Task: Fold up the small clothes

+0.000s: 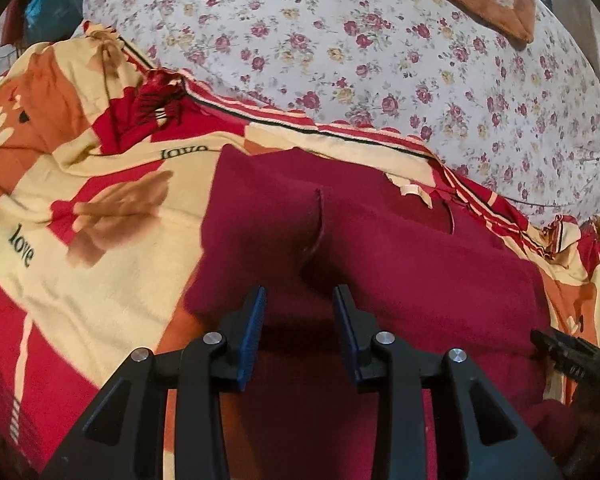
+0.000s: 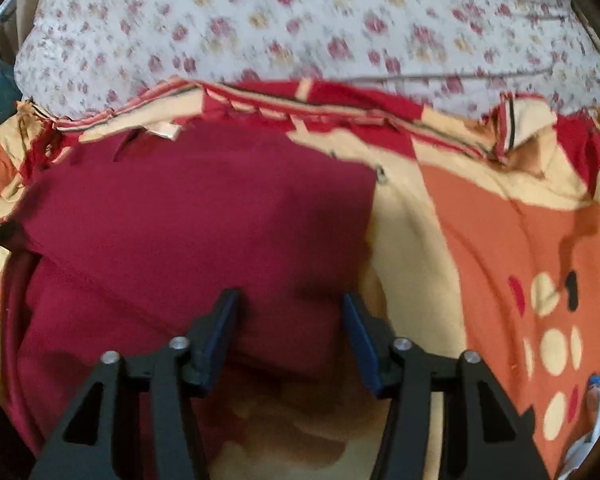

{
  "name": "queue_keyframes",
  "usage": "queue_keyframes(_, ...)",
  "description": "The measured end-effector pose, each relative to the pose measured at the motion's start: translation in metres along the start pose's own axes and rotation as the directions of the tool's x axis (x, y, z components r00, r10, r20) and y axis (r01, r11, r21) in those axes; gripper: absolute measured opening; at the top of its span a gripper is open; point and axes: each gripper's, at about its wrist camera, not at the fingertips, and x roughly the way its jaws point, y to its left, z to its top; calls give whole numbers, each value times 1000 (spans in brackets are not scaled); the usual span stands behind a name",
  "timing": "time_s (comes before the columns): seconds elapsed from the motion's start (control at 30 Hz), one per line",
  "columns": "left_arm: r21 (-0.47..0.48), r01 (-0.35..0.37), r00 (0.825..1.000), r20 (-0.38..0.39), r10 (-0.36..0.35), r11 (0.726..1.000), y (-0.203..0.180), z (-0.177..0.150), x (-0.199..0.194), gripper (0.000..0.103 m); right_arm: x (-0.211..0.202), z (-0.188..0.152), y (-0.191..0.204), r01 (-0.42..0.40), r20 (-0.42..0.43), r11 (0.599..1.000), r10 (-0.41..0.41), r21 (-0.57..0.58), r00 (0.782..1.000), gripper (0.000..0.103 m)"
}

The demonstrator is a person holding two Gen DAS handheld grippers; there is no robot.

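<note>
While both tools hang spread and empty, our left tool (image 1: 299, 300) over the maroon garment (image 1: 380, 248) and our right tool (image 2: 290, 304) at its near edge, we judge it lies flat on the patterned blanket (image 1: 100, 208) for folding, floral quilt (image 1: 360, 40) beyond.

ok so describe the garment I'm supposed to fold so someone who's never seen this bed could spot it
Start at the floral quilt across the back of the bed, then come forward onto the red, cream and orange blanket printed with "love". The dark red garment lies on that blanket: plain maroon, no print, unlike the patterned fabrics around it.
</note>
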Motion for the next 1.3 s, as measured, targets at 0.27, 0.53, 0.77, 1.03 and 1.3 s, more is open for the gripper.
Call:
queue_keyframes(0.27,58,-56,998,15,56,997,-2,-22,-25,14,-47,-13,2,-57,57,998,56,16,997,59)
queue_keyframes(0.53,86,-48,999,8,48,995,-5,-43,-39,14,-98,-39,38,-188,83,980,193,-65,978,61)
queue_keyframes(0.77,84,-43,999,-10,44,996,6,-50,-46,14,-118,-63,97,-283,56,940,298,-190,953,63)
queue_keyframes(1.03,30,32,996,-81,-30,999,43,-59,-54,14,-102,-110,200,-479,-101,814,474,-329,875,63)
queue_keyframes(1.3,13,102,985,-141,-99,995,43,-71,-41,14,-67,-151,265,-484,-221,773,431,-411,875,63)
